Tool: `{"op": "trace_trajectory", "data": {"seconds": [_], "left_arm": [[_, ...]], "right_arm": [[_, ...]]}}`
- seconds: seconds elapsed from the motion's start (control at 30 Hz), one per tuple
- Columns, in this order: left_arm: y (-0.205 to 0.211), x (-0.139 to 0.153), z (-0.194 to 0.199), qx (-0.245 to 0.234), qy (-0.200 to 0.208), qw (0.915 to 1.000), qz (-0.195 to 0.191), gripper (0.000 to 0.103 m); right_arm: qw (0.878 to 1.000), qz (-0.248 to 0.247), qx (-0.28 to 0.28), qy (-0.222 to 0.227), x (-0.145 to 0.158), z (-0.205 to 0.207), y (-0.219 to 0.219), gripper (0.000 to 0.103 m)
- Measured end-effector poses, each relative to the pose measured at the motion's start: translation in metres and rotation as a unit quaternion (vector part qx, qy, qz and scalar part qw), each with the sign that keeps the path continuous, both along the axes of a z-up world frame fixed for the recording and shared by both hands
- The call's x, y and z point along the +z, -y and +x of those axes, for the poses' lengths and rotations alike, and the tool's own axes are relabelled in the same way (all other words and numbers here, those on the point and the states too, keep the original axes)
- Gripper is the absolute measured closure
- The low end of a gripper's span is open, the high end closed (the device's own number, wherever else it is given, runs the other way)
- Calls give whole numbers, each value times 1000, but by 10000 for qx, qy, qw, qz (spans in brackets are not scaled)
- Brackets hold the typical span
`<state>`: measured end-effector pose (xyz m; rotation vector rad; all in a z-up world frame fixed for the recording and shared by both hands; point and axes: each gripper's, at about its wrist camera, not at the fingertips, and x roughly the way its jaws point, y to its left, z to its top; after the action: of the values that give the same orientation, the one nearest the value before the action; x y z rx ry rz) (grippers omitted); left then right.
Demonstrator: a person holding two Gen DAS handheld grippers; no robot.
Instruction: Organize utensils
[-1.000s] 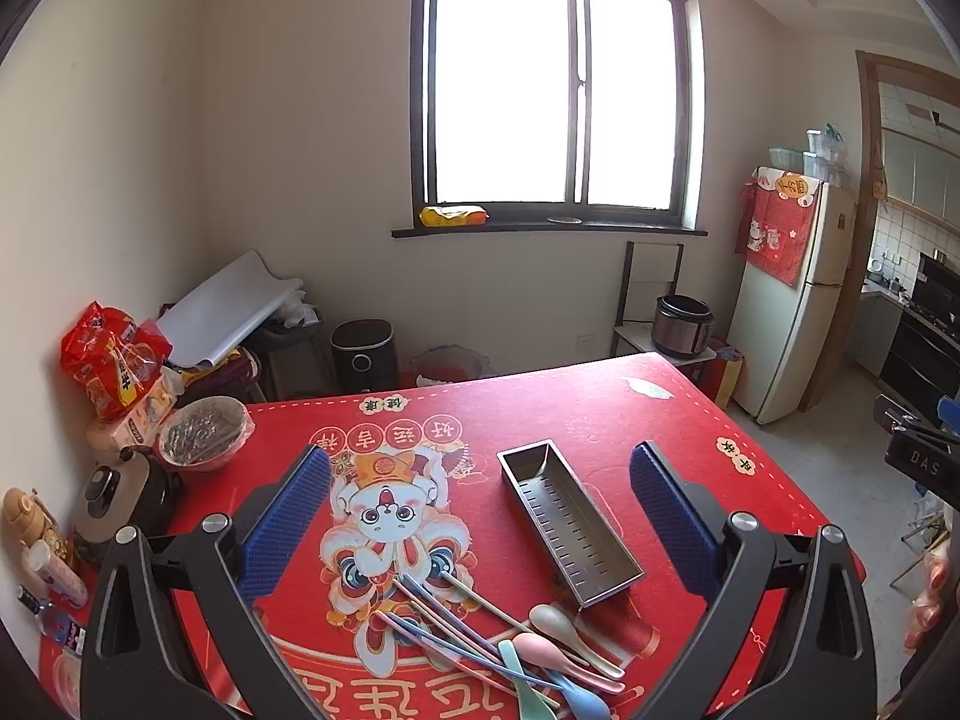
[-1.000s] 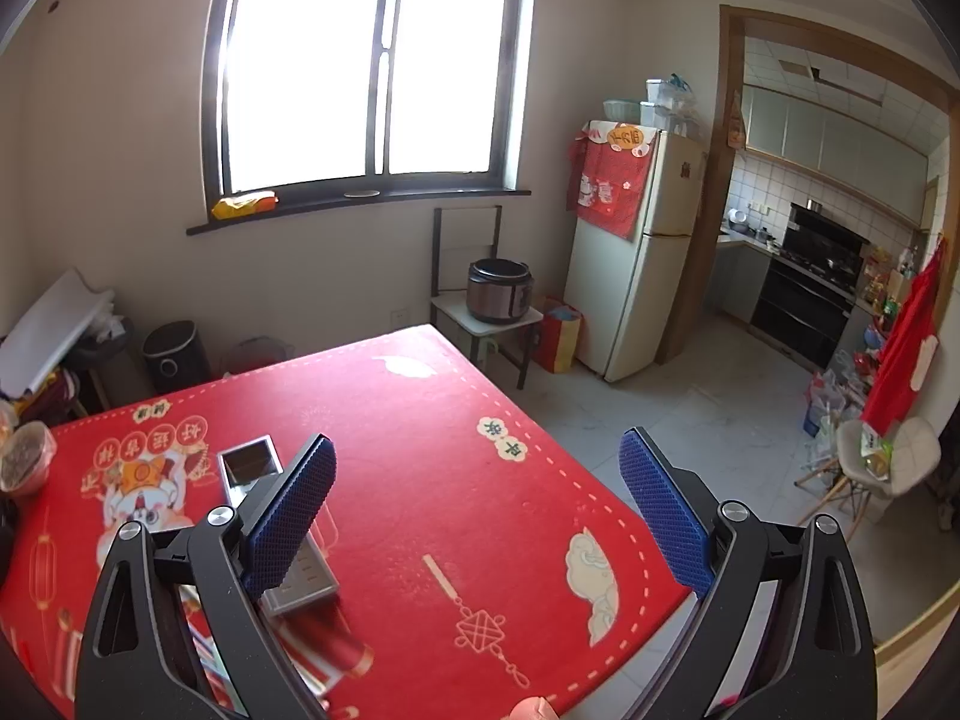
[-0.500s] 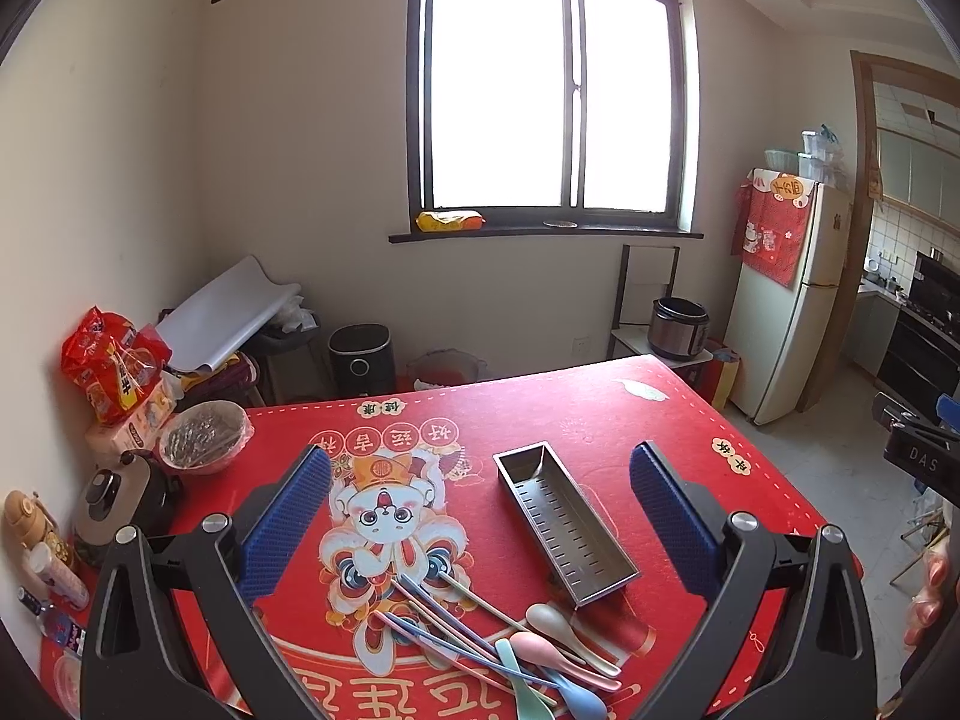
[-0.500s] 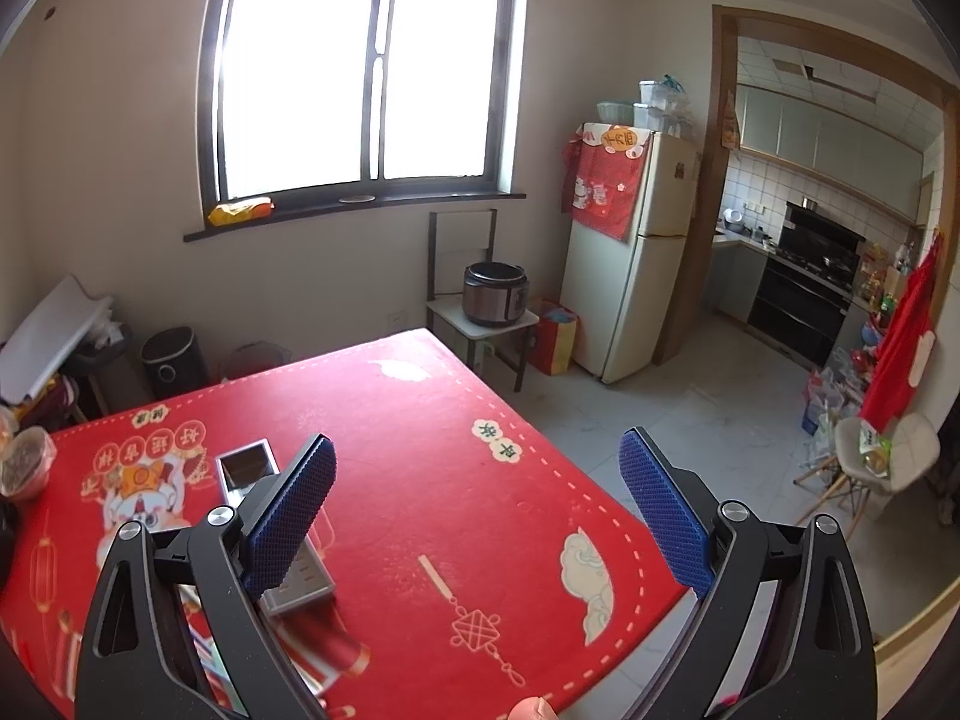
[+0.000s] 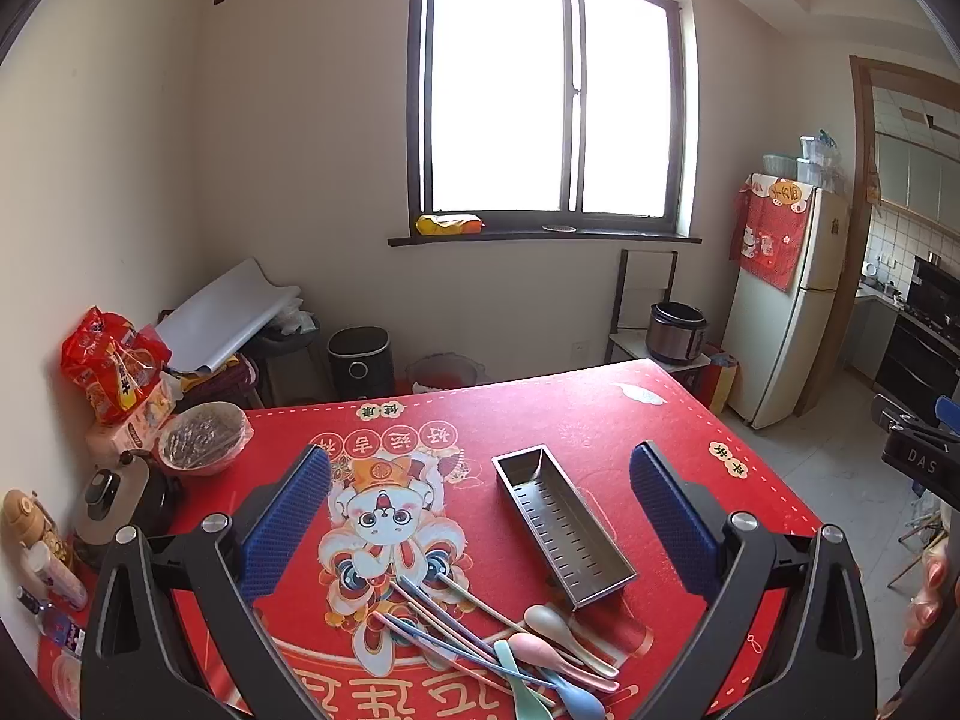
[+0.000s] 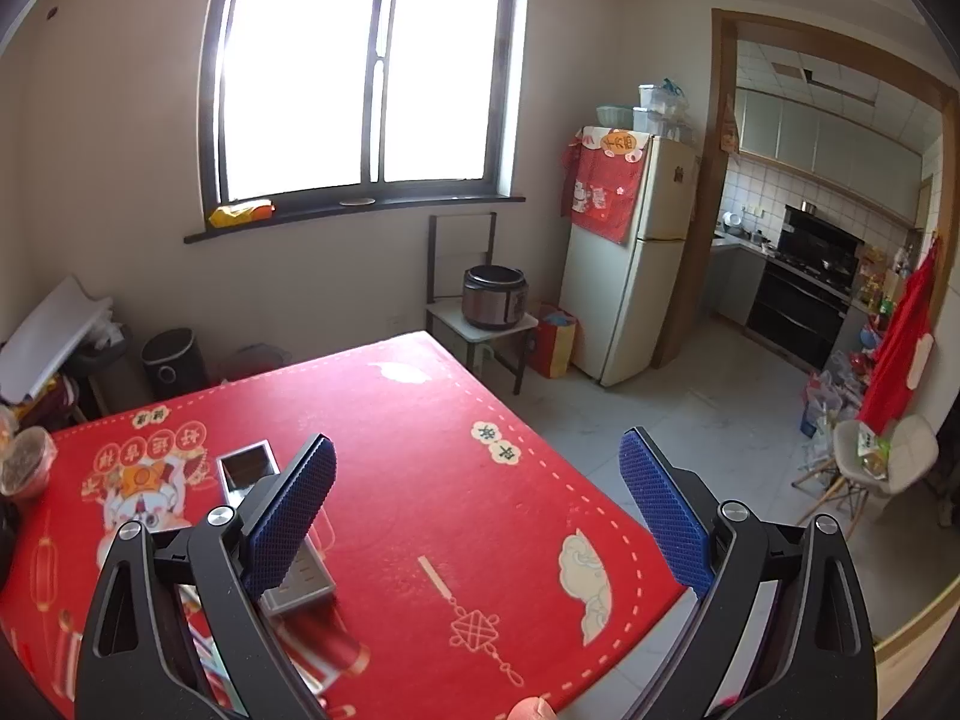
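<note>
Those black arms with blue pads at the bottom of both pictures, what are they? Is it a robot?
No robot. A person holds a grabbing tool in each hand, with a camera on each. One picture looks along the left tool, the other along the right tool. Both are open and hold nothing. On the red tablecloth lie a metal tray, empty, and a pile of pastel spoons and chopsticks beside it. A bowl sits at the table's left edge.

Utensils (image 5: 504,642) lie on the table (image 5: 588,414), just before the tray (image 5: 561,522)
</note>
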<state>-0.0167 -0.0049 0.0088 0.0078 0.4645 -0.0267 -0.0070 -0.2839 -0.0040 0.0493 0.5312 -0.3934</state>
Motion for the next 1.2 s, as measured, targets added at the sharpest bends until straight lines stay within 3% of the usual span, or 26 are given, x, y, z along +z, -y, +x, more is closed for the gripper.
{"op": "trace_trajectory", "data": {"seconds": [0.23,0.47,0.77,0.93,1.2], "left_arm": [[-5,-1,0,-190,-16,9996,-185,5],[-37,-19,17,-752,-392,9883,-1268,5],[-57,-47,20,-450,-538,9911,-1128,6],[-64,-62,25,-240,-709,9923,-982,19],[-95,-93,31,282,-979,9897,-1005,23]], "right_arm": [[9999,109,65,25,-2,0,2,11],[9973,489,541,20,-17,7,-4,11],[9857,788,1484,-124,-50,26,-34,11],[9734,1052,2008,-319,-71,37,-55,11],[9506,1033,2825,-762,-111,65,-93,11]]}}
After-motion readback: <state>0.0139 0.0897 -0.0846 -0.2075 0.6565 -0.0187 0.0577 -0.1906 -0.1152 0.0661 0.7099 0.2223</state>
